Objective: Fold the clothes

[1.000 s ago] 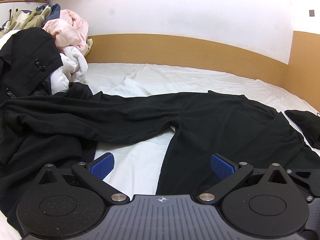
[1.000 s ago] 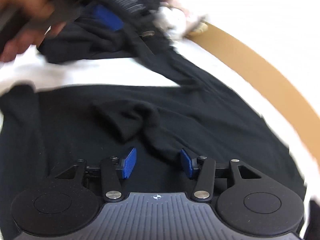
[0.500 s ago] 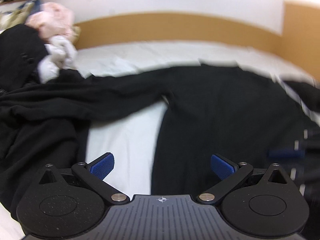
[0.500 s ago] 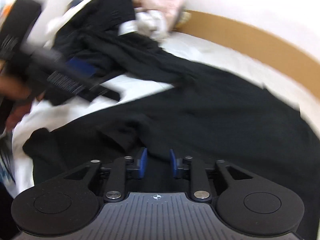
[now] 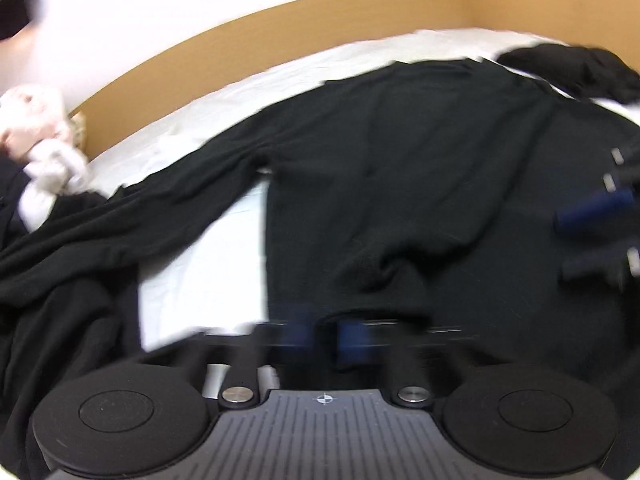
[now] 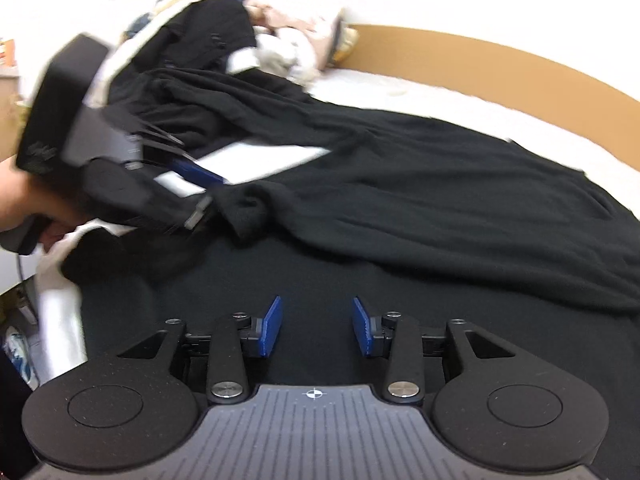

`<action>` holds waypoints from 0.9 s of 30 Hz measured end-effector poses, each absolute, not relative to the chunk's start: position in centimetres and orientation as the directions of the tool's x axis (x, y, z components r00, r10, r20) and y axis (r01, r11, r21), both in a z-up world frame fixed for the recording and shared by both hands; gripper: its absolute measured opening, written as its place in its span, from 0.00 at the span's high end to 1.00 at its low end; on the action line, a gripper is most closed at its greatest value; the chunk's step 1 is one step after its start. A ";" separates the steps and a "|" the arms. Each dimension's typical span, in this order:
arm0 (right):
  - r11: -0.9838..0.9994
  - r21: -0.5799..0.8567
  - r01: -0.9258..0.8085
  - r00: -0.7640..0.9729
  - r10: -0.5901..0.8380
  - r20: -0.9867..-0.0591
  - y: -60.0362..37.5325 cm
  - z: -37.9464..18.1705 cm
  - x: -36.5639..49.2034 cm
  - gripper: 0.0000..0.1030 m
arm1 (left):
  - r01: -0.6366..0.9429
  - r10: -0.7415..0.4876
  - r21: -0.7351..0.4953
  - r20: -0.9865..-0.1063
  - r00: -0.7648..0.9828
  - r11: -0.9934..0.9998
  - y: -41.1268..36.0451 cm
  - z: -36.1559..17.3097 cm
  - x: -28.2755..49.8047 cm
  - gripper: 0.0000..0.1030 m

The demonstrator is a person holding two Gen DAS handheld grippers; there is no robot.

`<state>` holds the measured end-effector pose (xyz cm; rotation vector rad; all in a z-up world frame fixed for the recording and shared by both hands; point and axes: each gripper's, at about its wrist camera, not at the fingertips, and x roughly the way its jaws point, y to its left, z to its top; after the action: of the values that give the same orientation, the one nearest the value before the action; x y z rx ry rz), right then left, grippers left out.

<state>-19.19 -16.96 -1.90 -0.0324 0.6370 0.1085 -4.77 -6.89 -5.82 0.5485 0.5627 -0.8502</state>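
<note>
Black garment spread mostly flat across the bed, one sleeve trailing toward the clothes pile. Left hand-held gripper pinched narrow on its bunched hem; right hand-held gripper parted, empty. No finished fold visible; folding remains.

Black garment, seemingly spread flat

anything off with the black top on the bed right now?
The black garment isn't lying flat: its hem is bunched into a lump beside the left claw, and one sleeve trails into the clothes pile. No damage visible, though the left view is blurred.
</note>
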 end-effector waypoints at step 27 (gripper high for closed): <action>0.940 0.185 -0.286 0.745 0.340 -0.574 -8.4 -1.5 -19.9 0.88 | 0.690 -0.468 0.220 -0.592 0.656 0.689 -3.7 -2.8 -3.6 0.81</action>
<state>-19.87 -8.36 -1.47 0.0870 0.6454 0.3433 -3.63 -3.72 -2.77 0.4551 0.5283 -0.6827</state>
